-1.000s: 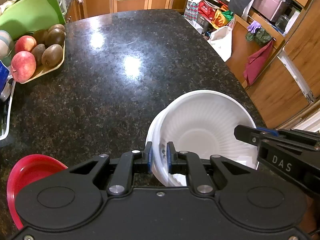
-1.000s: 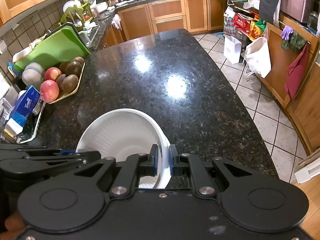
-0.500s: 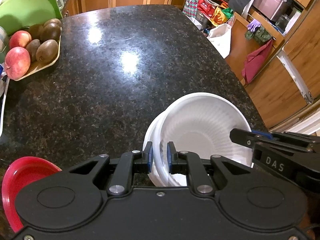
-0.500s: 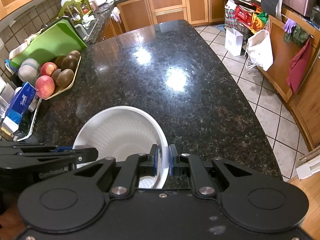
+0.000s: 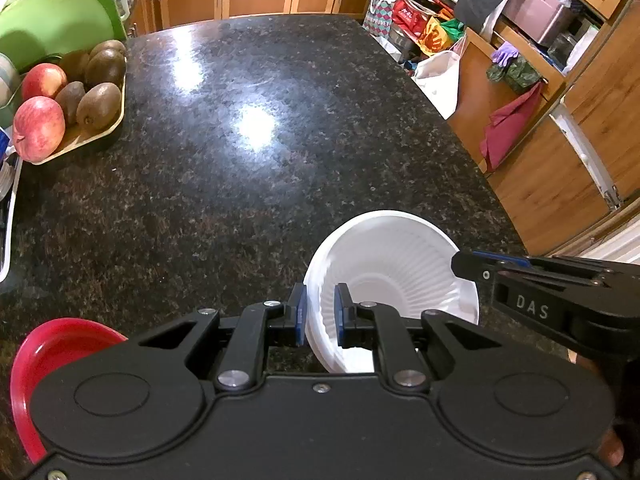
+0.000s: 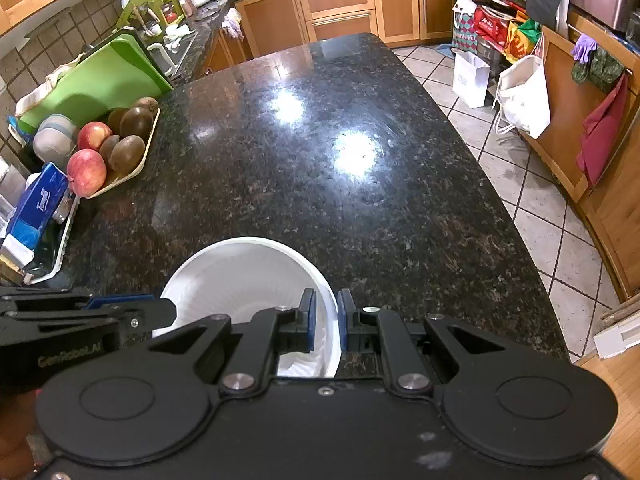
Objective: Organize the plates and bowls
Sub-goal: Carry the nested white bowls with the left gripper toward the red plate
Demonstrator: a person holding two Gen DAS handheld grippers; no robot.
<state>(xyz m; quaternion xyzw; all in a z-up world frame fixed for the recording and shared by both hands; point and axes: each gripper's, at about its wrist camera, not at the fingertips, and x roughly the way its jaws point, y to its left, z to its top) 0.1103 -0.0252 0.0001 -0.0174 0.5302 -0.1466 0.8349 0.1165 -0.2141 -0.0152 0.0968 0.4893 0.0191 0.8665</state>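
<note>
Nested white ribbed bowls (image 5: 392, 272) sit near the front right edge of the dark granite counter (image 5: 240, 184). My left gripper (image 5: 320, 312) is shut on their left rim, its blue pads pressing both sides. From the right, my right gripper (image 5: 468, 268) reaches onto the opposite rim. In the right wrist view the white bowls (image 6: 240, 276) lie low in the middle, with my right gripper (image 6: 326, 320) shut on the right rim and the left gripper (image 6: 168, 308) coming in from the left. A red plate (image 5: 48, 360) lies at the lower left, partly hidden by the gripper body.
A tray of apples and kiwis (image 5: 80, 136) and a green cutting board (image 5: 60, 12) stand along the counter's left side. A blue tissue pack (image 6: 36, 208) rests on a rack at the left edge. The counter drops off on the right to a tiled floor (image 6: 560, 240) with bags.
The white bowls have drawn together, so less of the lower bowl's rim sticks out on the left. Both grippers keep their hold on the rims and have barely shifted.
</note>
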